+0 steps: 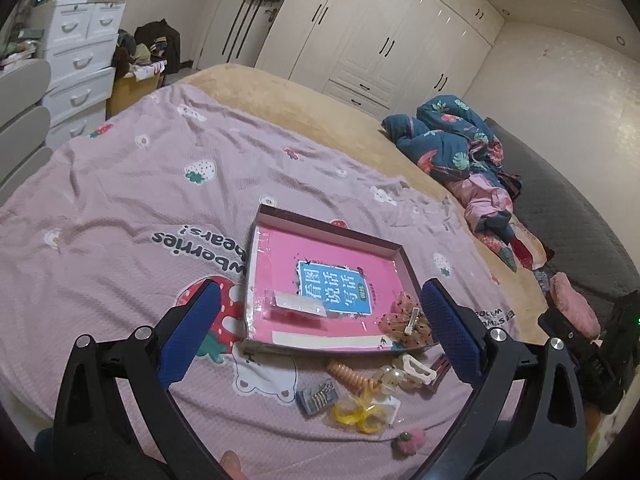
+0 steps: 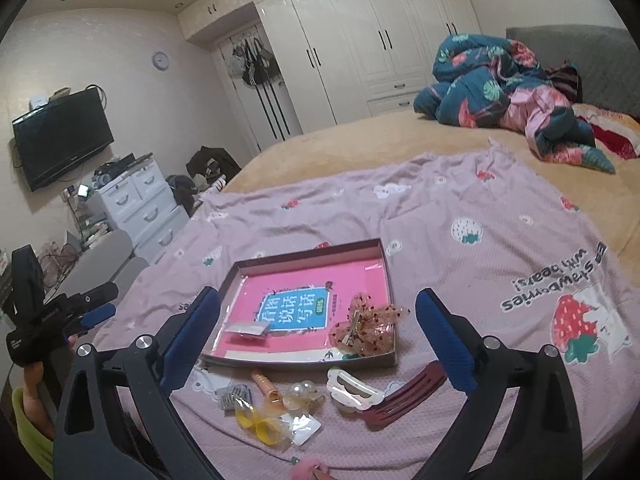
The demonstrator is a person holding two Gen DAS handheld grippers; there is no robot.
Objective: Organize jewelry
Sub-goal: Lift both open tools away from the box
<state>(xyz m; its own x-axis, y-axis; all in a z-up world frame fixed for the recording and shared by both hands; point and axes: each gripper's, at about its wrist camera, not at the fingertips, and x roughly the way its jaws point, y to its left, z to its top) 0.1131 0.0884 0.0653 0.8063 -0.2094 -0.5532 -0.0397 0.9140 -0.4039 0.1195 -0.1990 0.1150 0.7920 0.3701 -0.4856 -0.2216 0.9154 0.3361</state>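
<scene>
A shallow pink box tray (image 1: 328, 236) (image 2: 312, 250) lies on the pink strawberry blanket. In it are a small clear packet (image 1: 298, 303) (image 2: 246, 329) and a dotted orange bow clip (image 1: 408, 320) (image 2: 368, 328). In front of the tray lie loose pieces: an orange spiral hair tie (image 1: 348, 374) (image 2: 266, 388), a white claw clip (image 1: 416, 368) (image 2: 352, 390), a dark red comb clip (image 1: 438, 370) (image 2: 404, 394), yellow rings in a bag (image 1: 358, 416) (image 2: 260, 424) and a small card of pins (image 1: 318, 396) (image 2: 234, 396). My left gripper (image 1: 320, 332) and right gripper (image 2: 318, 340) are both open and empty above these.
A rumpled blue and pink quilt (image 1: 456, 140) (image 2: 500, 84) lies at the bed's far side. A white drawer unit (image 1: 76, 64) (image 2: 140, 200) stands beside the bed. White wardrobes (image 1: 380, 28) line the far wall. A pink pompom piece (image 1: 408, 440) lies at the blanket's near edge.
</scene>
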